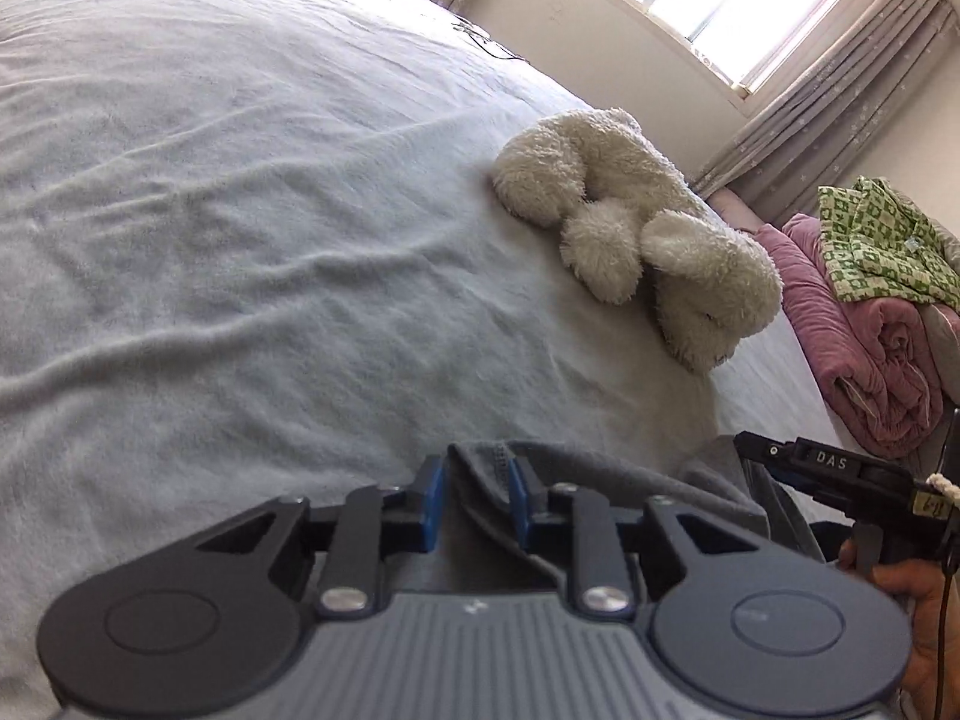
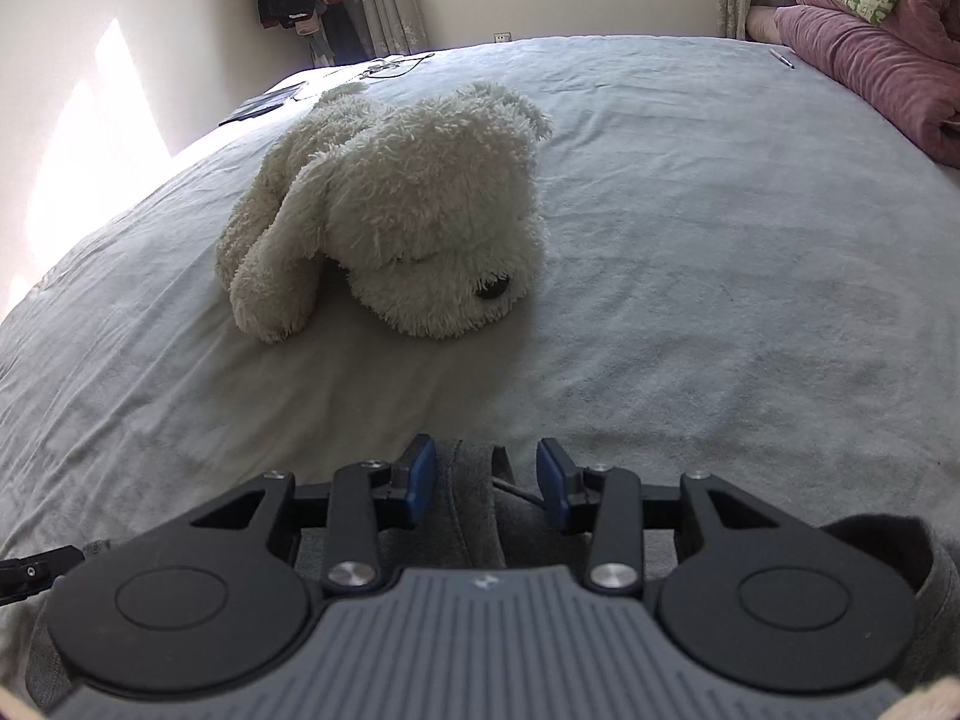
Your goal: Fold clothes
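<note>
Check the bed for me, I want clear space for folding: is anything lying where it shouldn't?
Yes. A white plush dog lies slumped on the bed sheet, just beyond the grey garment, where the folding would happen. A pen lies near the pink quilt.

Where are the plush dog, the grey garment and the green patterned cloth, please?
plush dog [image 2: 420, 204]: right wrist view, its head.
grey garment [image 1: 480, 492]: left wrist view, fold between the jaws.
green patterned cloth [image 1: 870, 240]: left wrist view, its middle.

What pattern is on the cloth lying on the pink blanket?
Green and cream squares on the cloth, seen best from the left wrist view.
</note>
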Action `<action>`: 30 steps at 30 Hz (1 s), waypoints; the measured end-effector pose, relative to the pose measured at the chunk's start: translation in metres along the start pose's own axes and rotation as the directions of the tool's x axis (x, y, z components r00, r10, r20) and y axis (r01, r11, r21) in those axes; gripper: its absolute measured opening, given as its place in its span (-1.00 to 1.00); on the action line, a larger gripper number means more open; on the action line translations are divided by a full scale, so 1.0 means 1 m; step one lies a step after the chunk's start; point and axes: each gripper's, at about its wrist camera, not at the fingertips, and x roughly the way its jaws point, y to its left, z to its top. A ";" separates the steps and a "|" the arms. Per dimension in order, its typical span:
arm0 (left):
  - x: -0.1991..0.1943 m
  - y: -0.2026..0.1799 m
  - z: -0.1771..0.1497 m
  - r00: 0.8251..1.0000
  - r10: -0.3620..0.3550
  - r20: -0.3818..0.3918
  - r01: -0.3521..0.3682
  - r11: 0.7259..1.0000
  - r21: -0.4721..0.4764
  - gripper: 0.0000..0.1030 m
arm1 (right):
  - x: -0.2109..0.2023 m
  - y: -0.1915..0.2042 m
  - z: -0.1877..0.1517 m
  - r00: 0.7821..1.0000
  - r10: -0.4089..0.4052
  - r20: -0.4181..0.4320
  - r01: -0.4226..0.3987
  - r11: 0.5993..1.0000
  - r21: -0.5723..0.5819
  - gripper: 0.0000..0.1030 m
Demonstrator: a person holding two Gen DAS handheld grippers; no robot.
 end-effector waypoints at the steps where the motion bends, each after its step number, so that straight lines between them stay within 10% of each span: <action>1: 0.003 -0.004 -0.002 1.000 0.000 -0.015 0.000 1.000 0.023 -0.89 | 0.004 0.001 -0.001 1.000 -0.001 -0.005 0.001 1.000 -0.009 -0.18; 5: 0.002 -0.019 -0.007 0.996 0.073 0.043 -0.078 0.990 0.119 -0.94 | 0.007 0.015 -0.013 0.998 -0.055 0.043 0.059 0.994 -0.094 -0.30; 7: -0.008 -0.026 -0.006 0.986 0.113 0.122 -0.133 0.976 0.171 -0.95 | 0.004 0.023 -0.020 0.992 -0.086 0.094 0.098 0.986 -0.134 -0.77; 14: -0.029 -0.015 0.009 0.959 0.059 0.276 -0.114 0.976 0.187 -0.94 | -0.006 0.033 -0.029 0.923 -0.197 0.331 0.257 0.955 -0.148 -0.78; 21: 0.011 0.013 0.000 0.974 0.075 0.214 -0.104 0.986 0.130 -0.92 | 0.030 0.035 -0.028 0.921 -0.305 0.242 0.350 0.920 -0.176 -0.79; 27: 0.006 0.013 0.002 0.978 0.049 0.201 -0.072 0.991 0.112 -0.76 | 0.033 0.041 -0.030 0.911 -0.337 0.239 0.391 0.889 -0.239 -0.62; 30: -0.005 0.011 0.005 0.983 0.042 0.177 -0.058 0.995 0.082 -0.26 | 0.015 0.038 -0.031 0.924 -0.289 0.251 0.339 0.922 -0.187 -0.14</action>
